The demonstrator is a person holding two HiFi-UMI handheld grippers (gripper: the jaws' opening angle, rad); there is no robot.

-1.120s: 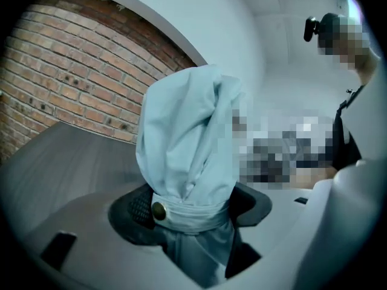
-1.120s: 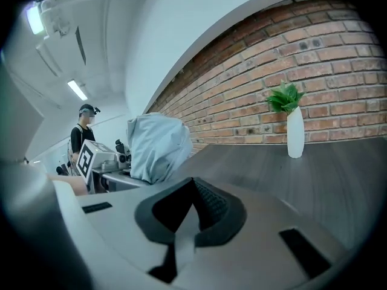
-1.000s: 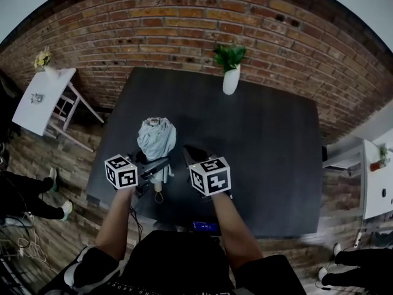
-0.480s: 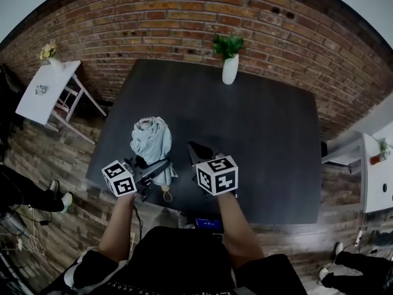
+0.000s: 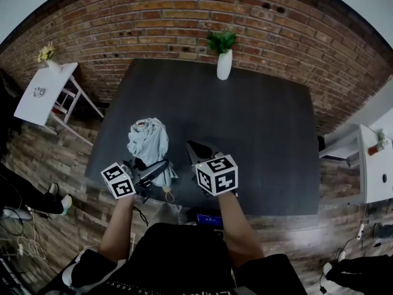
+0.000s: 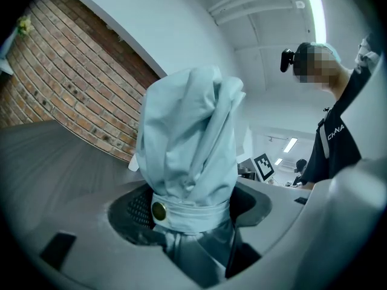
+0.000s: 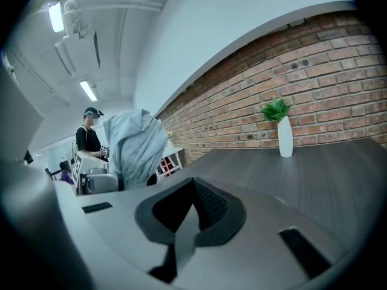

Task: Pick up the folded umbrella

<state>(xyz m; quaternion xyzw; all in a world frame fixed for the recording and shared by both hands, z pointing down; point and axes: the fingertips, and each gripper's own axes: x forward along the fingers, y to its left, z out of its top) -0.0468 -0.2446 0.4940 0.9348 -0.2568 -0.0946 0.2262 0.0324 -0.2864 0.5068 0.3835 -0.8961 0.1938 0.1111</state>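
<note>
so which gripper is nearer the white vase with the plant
Right. The right gripper sits below the vase, slightly left; the left gripper, holding the folded umbrella, is farther left.

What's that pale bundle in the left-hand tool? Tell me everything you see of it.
It is a folded umbrella of pale blue-grey cloth, loosely bunched and rumpled. A strap of the same cloth wraps round it, closed with a brass-coloured snap. The left gripper clamps it between its jaws at the strap, bunched end upward. A small cord loop hangs from its lower end. Whether it touches the table is unclear.
</note>
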